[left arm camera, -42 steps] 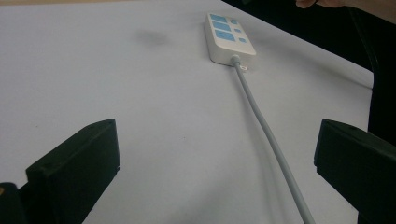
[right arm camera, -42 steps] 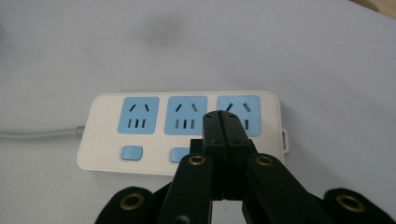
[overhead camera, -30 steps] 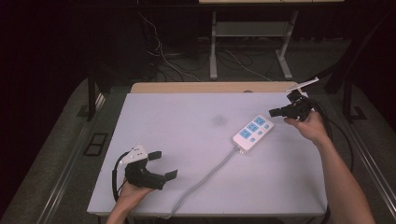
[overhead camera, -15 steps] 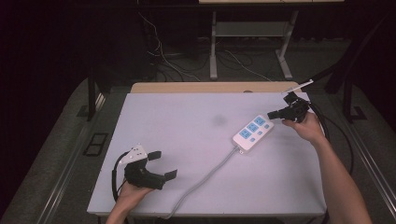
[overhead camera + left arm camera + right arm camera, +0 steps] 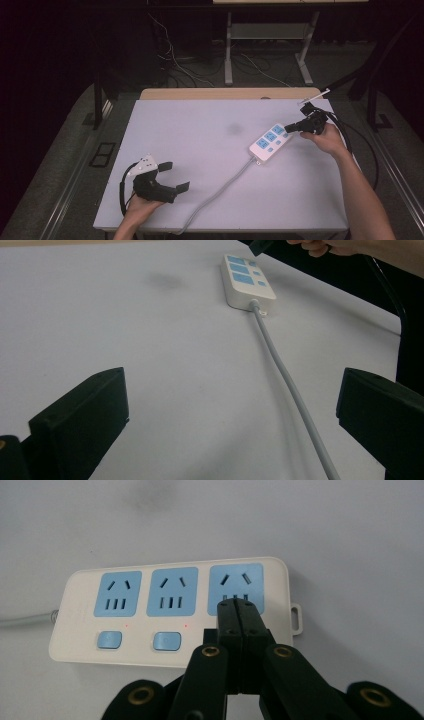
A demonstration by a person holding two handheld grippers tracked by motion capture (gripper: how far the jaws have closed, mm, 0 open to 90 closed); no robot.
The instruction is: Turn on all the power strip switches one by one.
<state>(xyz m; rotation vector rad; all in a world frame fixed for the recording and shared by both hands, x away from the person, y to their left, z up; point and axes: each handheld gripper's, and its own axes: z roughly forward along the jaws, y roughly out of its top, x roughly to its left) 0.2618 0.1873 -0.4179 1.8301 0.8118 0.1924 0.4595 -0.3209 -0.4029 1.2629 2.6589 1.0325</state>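
The white power strip [image 5: 270,142] lies on the right half of the table [image 5: 200,130], its grey cord [image 5: 220,192] trailing toward the near edge. The right gripper [image 5: 237,611] hovers over the strip's far end — jaws pressed together, pinching nothing, tips above the last socket. The left gripper [image 5: 172,176] rests near the table's front-left corner — jaws spread wide, well apart from the strip.

In the right gripper view, the right hand-held gripper [image 5: 239,611] with its pressed-together jaws hides the third switch of the power strip [image 5: 170,611]. The strip's grey cord [image 5: 25,618] runs off the picture's left edge, far from the jaw tips.
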